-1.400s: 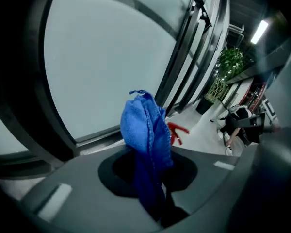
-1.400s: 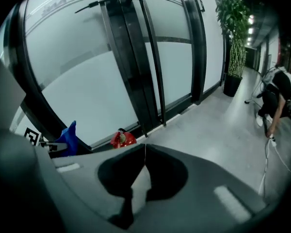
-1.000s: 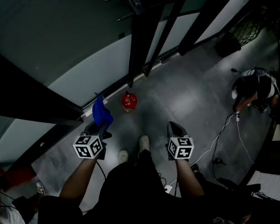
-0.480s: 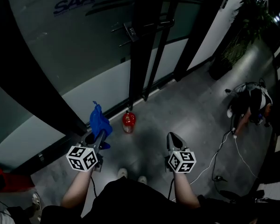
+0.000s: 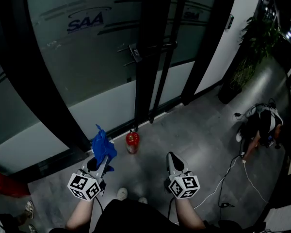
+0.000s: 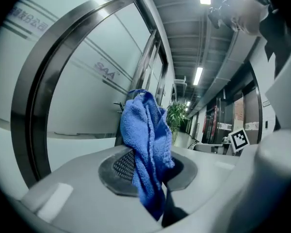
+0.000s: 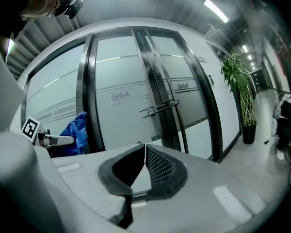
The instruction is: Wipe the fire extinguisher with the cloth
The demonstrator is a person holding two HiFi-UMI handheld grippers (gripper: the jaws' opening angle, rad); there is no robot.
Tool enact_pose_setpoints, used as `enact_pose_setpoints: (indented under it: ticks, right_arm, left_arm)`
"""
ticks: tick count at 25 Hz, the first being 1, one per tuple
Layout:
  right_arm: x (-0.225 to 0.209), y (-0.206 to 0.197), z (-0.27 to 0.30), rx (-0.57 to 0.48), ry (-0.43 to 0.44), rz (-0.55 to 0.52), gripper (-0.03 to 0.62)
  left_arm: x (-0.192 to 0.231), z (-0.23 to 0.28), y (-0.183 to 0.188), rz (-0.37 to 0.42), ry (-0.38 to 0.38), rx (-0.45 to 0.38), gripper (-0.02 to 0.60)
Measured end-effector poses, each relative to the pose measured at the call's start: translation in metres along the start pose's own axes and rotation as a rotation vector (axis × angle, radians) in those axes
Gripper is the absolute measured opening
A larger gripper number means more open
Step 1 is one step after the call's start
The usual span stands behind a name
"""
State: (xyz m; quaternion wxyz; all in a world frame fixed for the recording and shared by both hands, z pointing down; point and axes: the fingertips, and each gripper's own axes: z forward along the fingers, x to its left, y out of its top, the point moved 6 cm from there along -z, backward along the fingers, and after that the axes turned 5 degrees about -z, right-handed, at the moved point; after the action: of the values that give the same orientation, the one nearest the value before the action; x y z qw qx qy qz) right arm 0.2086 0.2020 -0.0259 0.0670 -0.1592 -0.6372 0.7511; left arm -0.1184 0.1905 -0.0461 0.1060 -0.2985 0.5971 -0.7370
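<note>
Pinching blue cloth [image 6: 146, 140], left gripper [image 5: 102, 160]

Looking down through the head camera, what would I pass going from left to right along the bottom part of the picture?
Crumpled bright blue cloth → small red fire extinguisher standing upright by the glass door → grey right gripper, jaws together with nothing between them → person crouching at the far right.
</note>
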Motion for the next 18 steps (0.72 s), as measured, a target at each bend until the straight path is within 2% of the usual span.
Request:
enact_pose_setpoints:
  ticks: [4, 10, 13, 15, 18]
  right_arm:
    - [-0.001, -0.007, 0.0, 0.002, 0.047, -0.036, 0.008]
    - [0.001, -0.009, -0.001, 0.018, 0.078, 0.006, 0.008]
    - [0.005, -0.006, -0.001, 0.007, 0.045, 0.022, 0.008]
    - [0.013, -0.007, -0.002, 0.012, 0.019, 0.039, 0.008]
    - [0.043, -0.003, 0.0, 0.016, 0.036, -0.012, 0.008]
  left_arm:
    - [-0.005, -0.02, -0.009, -0.018, 0.064, -0.032, 0.08]
    - [-0.003, -0.027, -0.006, 0.0, 0.059, -0.057, 0.08]
    - [0.005, -0.028, 0.0, -0.002, 0.028, -0.078, 0.08]
    - [0.007, -0.03, -0.002, -0.004, -0.013, -0.062, 0.08]
    - [0.012, -0.035, 0.001, 0.024, -0.073, -0.035, 0.08]
